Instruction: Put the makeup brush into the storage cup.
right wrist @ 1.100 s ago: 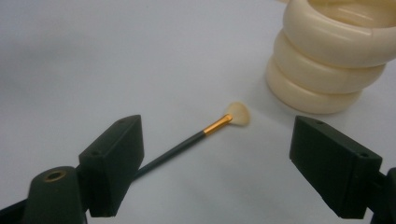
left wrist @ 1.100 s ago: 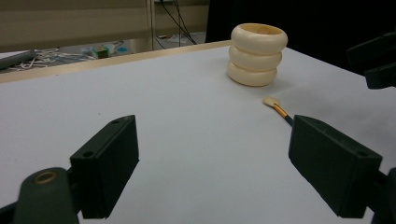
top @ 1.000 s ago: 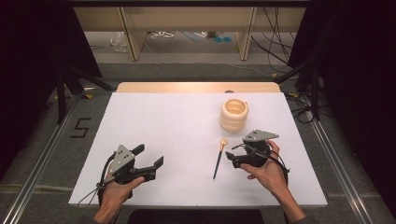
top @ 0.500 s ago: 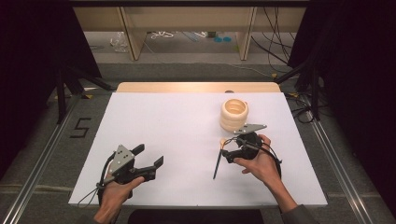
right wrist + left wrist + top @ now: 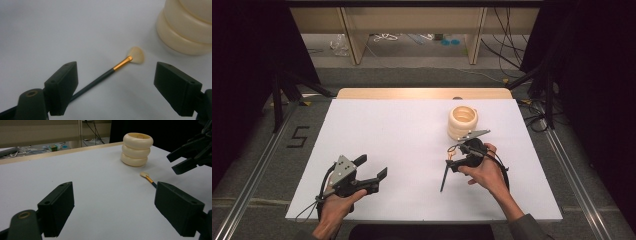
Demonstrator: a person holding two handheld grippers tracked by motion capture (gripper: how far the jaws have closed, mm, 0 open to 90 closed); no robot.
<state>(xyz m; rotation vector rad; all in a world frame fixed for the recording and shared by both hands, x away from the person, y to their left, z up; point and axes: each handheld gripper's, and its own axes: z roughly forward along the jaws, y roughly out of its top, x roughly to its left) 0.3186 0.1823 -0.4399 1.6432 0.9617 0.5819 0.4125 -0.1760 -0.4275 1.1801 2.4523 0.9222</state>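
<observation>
A thin brush with a black handle, gold ferrule and cream bristles (image 5: 444, 177) (image 5: 147, 178) (image 5: 117, 67) lies on the white table (image 5: 387, 130). Its bristle end points toward a cream holder shaped like three stacked rings (image 5: 463, 121) (image 5: 137, 148) (image 5: 190, 27). My right gripper (image 5: 453, 159) (image 5: 116, 85) hovers open over the brush's upper part, one jaw on each side and neither touching it; the left gripper view shows it too (image 5: 182, 161). Near the front left of the table, my left gripper (image 5: 373, 166) (image 5: 115, 205) is open and holds nothing.
A wooden strip (image 5: 422, 93) runs along the table's far edge. On the floor to the left is a "5" marking (image 5: 298, 136), and metal rails (image 5: 257, 165) flank the table. Shelving and cables lie beyond the far edge.
My right gripper has moved left and forward, from beside the brush to over its bristle end, nearer the holder. The left gripper and the brush have stayed put.
</observation>
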